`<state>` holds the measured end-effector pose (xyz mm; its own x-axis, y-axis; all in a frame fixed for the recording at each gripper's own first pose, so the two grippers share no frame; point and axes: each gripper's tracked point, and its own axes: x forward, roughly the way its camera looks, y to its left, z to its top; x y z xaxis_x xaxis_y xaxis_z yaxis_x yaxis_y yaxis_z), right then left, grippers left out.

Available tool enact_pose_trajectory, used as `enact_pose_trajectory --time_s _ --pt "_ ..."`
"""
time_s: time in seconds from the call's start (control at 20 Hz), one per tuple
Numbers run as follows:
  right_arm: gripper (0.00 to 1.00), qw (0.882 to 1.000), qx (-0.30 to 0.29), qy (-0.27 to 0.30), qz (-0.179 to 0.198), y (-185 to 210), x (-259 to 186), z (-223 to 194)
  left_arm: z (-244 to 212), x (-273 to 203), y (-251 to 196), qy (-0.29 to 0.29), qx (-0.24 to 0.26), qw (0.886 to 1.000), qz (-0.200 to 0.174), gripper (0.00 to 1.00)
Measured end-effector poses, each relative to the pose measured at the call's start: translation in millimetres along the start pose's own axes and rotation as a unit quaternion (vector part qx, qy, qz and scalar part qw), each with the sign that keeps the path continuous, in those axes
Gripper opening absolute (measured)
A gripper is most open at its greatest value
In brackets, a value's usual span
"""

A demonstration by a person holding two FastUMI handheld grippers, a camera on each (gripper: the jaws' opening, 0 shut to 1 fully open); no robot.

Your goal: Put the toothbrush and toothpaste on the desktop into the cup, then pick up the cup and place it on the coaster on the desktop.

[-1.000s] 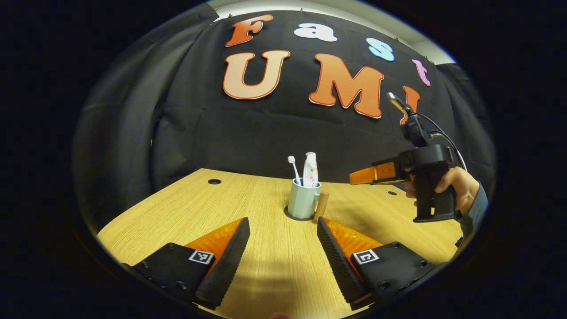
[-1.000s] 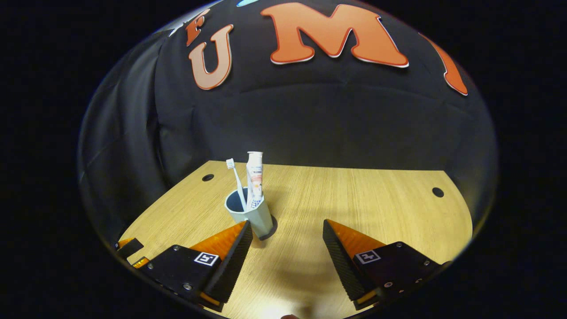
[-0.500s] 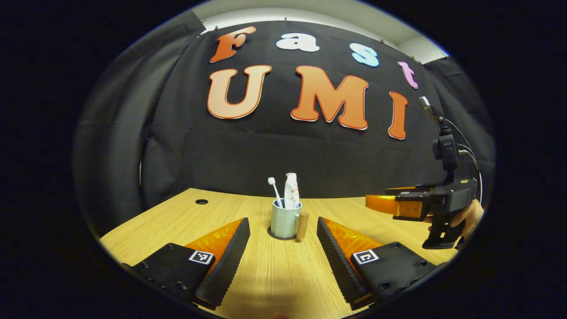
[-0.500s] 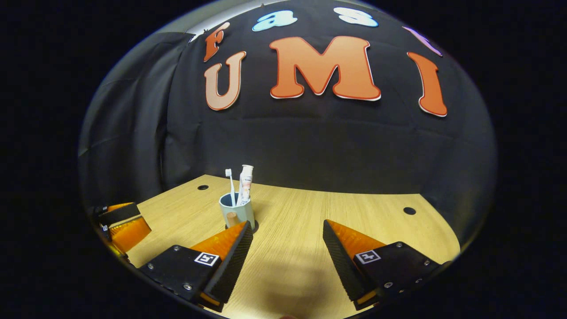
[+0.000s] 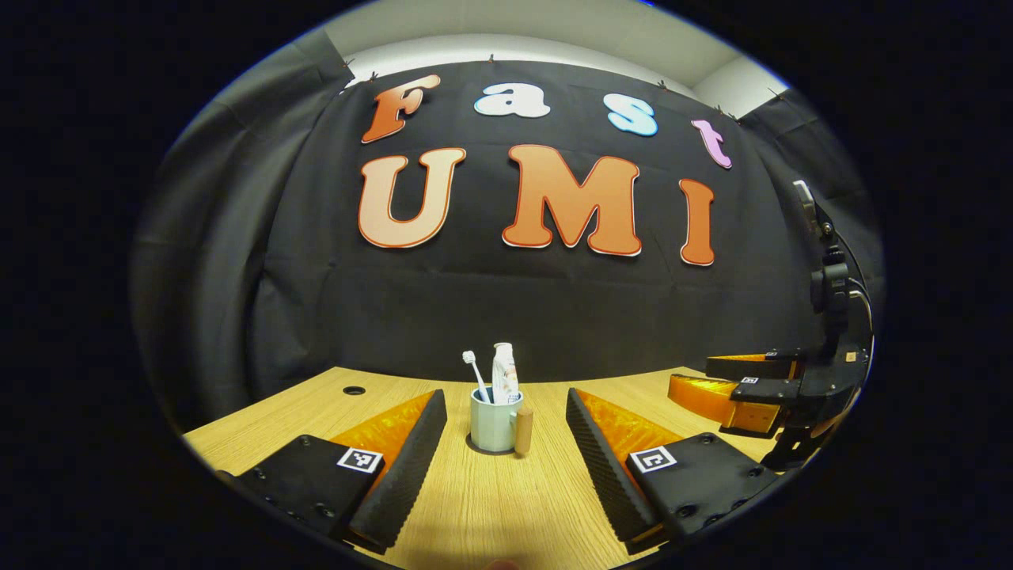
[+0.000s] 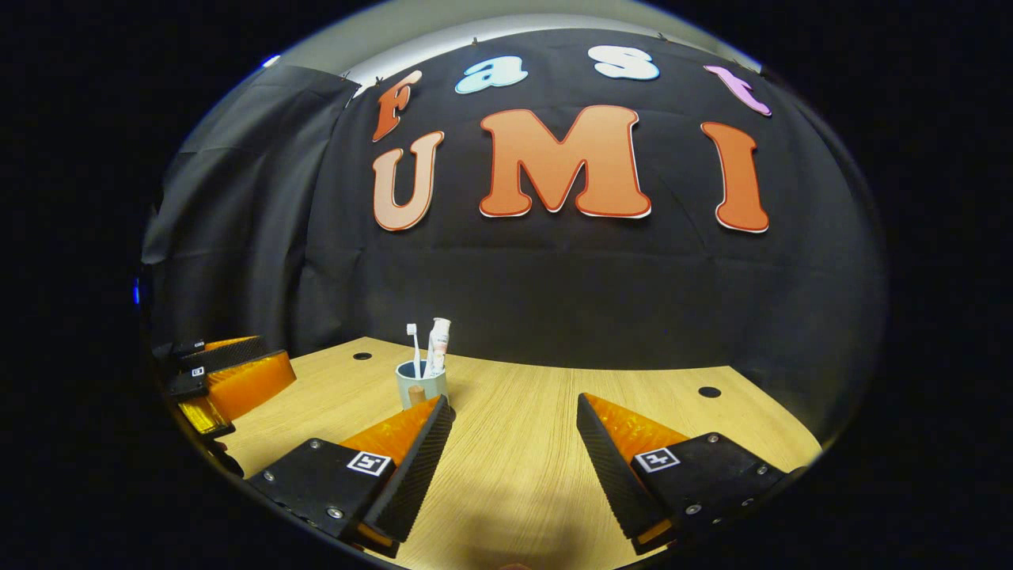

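Both claws wide, empty. Mug (image 5: 493, 419) on coaster (image 5: 477, 448), at 12 o'clock; toothbrush (image 5: 475, 373), toothpaste tube (image 5: 503, 374) top-heavy—could tip if bumped.

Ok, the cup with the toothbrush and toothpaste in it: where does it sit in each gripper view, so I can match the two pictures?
Left gripper view: the cup stands low centre, between the left gripper's spread fingers, on a dark coaster.
Right gripper view: the cup stands left of centre, just beyond the left-hand finger of the right gripper.
Shared landmark: the round hole in the desktop, left of the cup in both.
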<state>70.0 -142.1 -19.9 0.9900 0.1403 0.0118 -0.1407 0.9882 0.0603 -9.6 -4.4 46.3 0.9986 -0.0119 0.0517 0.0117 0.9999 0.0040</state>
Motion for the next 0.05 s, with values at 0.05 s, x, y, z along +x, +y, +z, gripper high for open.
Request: enact_pose_trajectory --time_s 0.05 --pt "0.96 1.0 -0.003 -0.006 -0.001 0.2 -2.3 0.7 2.1 1.0 -1.3 -0.003 0.0 1.0 0.001 0.98"
